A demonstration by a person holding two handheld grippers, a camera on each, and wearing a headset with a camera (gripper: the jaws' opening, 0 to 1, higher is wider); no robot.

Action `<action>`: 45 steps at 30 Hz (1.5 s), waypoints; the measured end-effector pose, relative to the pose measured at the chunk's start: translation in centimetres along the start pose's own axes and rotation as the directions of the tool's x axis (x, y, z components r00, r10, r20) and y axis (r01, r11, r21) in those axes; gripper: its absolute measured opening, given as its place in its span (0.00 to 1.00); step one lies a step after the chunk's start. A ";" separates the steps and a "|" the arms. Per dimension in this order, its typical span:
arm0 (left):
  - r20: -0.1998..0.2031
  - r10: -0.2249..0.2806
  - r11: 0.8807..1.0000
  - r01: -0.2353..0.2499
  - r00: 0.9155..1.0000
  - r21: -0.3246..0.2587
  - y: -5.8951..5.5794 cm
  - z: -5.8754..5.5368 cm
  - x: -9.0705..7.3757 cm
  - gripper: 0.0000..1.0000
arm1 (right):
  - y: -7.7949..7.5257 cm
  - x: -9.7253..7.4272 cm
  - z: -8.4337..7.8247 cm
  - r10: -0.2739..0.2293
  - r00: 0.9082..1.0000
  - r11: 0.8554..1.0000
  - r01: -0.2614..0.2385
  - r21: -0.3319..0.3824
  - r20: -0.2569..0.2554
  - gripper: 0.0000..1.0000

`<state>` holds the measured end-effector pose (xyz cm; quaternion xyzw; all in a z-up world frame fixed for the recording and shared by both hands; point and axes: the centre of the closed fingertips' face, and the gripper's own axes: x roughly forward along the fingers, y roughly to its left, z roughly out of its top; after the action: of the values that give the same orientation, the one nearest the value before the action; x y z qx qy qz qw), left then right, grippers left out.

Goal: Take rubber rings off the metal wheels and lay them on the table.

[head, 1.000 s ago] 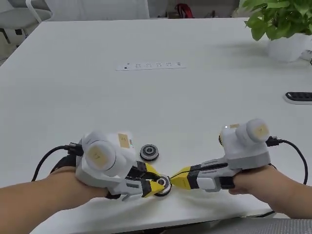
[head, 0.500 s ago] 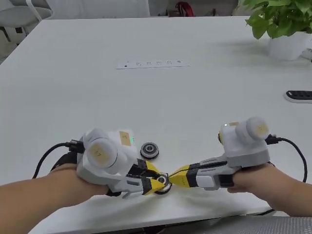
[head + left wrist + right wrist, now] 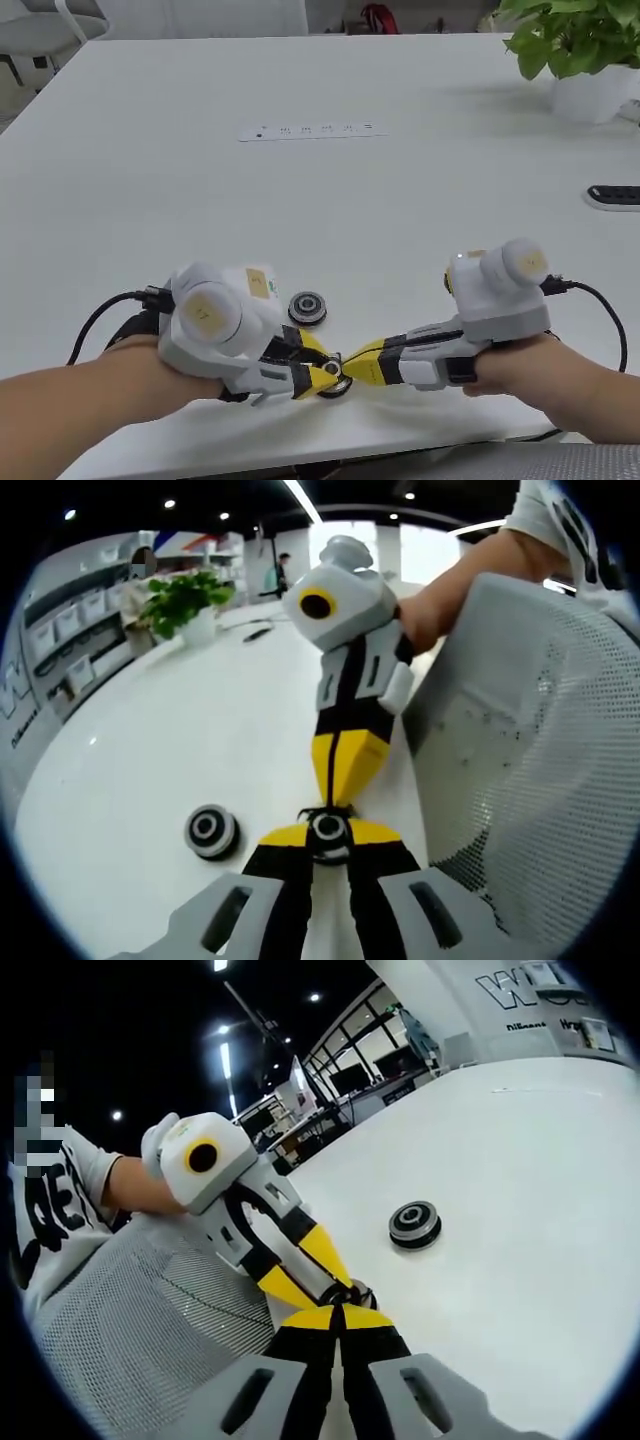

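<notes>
A small metal wheel with a black rubber ring [image 3: 334, 377] is held just above the table's near edge. My left gripper [image 3: 325, 376] is shut on that wheel [image 3: 327, 828], one yellow fingertip on each side. My right gripper [image 3: 353, 369] meets it from the right. In the left gripper view the right gripper [image 3: 337, 798] is shut, its tips pinching the rubber ring at the wheel's far rim. From the right gripper view, my own jaws [image 3: 340, 1318] are pressed together against the wheel [image 3: 358, 1292]. A second wheel [image 3: 307, 308] lies flat on the table behind them.
A white power strip [image 3: 310, 132] lies mid-table. A potted plant [image 3: 590, 95] and a black device [image 3: 612, 198] sit at the far right. The table's front edge [image 3: 400, 440] runs just below the grippers. A grey mesh chair [image 3: 520, 740] stands close behind.
Both grippers stay joined at the wheel and have drifted slightly toward the table's near edge. The second wheel has not moved.
</notes>
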<state>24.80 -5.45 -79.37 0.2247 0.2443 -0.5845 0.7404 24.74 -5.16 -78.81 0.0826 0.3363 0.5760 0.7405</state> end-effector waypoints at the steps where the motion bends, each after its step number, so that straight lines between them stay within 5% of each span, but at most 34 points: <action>1: 0.000 0.000 1.000 0.000 1.000 0.000 0.0 0.0 0.0 0.12 | 0.0 0.0 0.0 0.001 1.000 1.000 -0.001 0.001 0.001 0.00; 25: 0.004 0.000 1.000 0.000 1.000 0.003 0.0 0.0 0.0 0.12 | 1.0 -0.2 1.0 0.048 0.997 0.998 -0.050 0.033 0.064 0.00; 45: 0.017 0.000 1.000 0.000 1.000 0.000 0.1 0.2 0.0 0.15 | -0.3 -0.4 0.5 -0.003 0.999 0.999 0.000 0.052 0.053 0.00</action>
<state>24.95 -5.60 -79.19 0.2198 0.2380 -0.5865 0.7423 25.24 -5.50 -78.44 0.1168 0.3315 0.5641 0.7472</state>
